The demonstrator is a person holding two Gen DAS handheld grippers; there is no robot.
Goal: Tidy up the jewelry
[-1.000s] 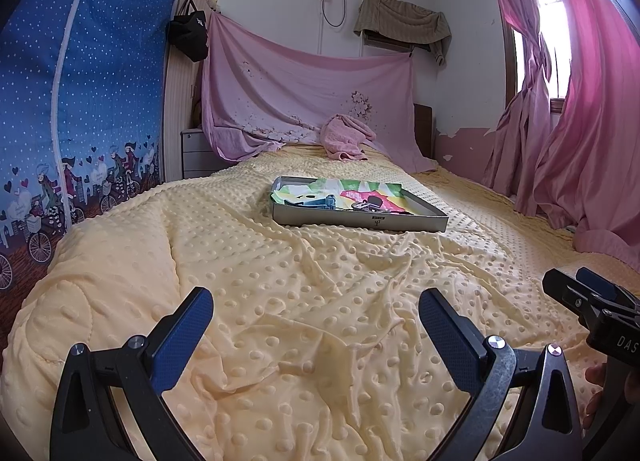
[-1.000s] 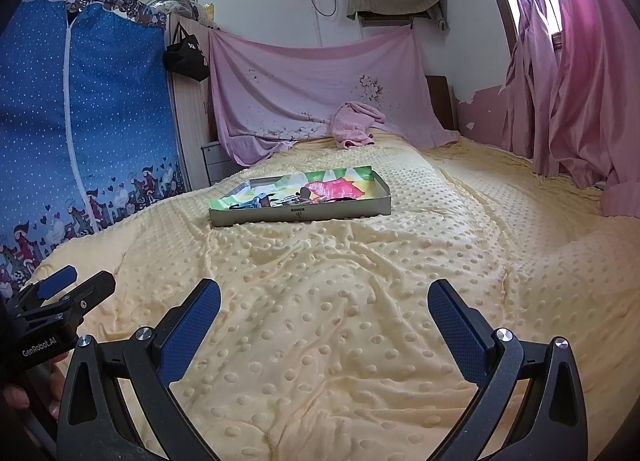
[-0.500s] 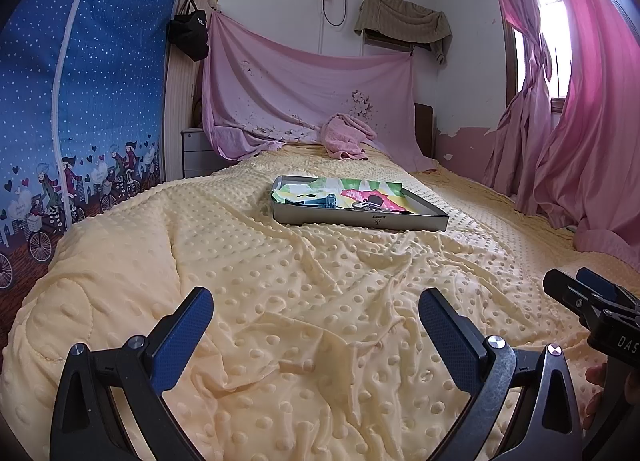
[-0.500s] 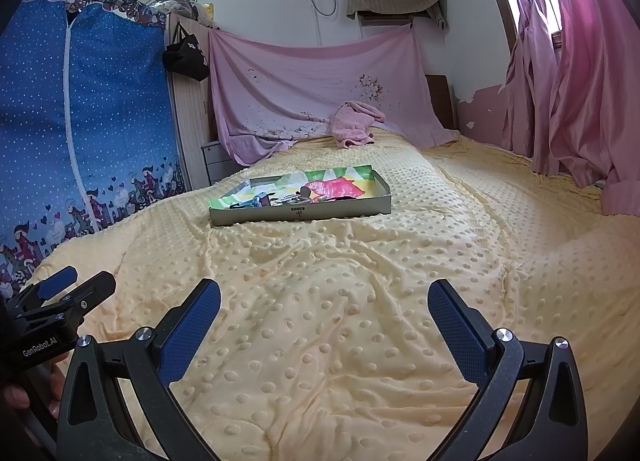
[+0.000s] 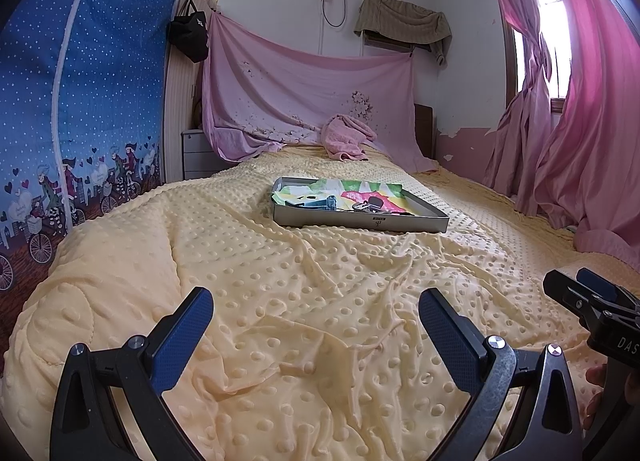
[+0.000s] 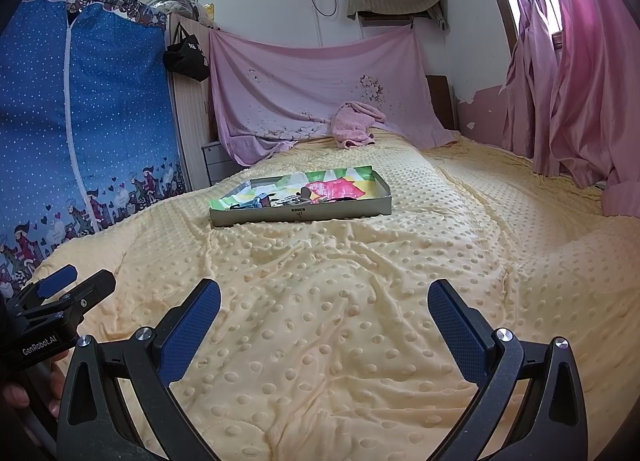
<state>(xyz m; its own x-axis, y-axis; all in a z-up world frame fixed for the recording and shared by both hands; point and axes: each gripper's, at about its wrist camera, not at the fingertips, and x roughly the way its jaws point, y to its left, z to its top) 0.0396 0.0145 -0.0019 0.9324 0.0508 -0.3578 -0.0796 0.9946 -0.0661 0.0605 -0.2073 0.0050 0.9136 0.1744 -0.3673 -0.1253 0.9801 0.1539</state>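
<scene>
A shallow grey tray [image 5: 360,222] lined with colourful paper lies on the yellow dotted blanket in the middle of the bed; it also shows in the right wrist view [image 6: 300,215]. Small jewelry pieces [image 5: 362,206] lie in a dark and silvery cluster inside it, with a blue item [image 5: 320,203] beside them; the same cluster [image 6: 286,201] shows in the right wrist view. My left gripper [image 5: 316,311] is open and empty, low over the blanket well short of the tray. My right gripper [image 6: 324,303] is open and empty too, to its right.
A crumpled pink towel [image 5: 346,137] lies at the head of the bed. A blue fabric wardrobe [image 5: 80,101] stands on the left, pink curtains [image 5: 580,121] on the right. The blanket [image 5: 320,281] is wrinkled between the grippers and the tray.
</scene>
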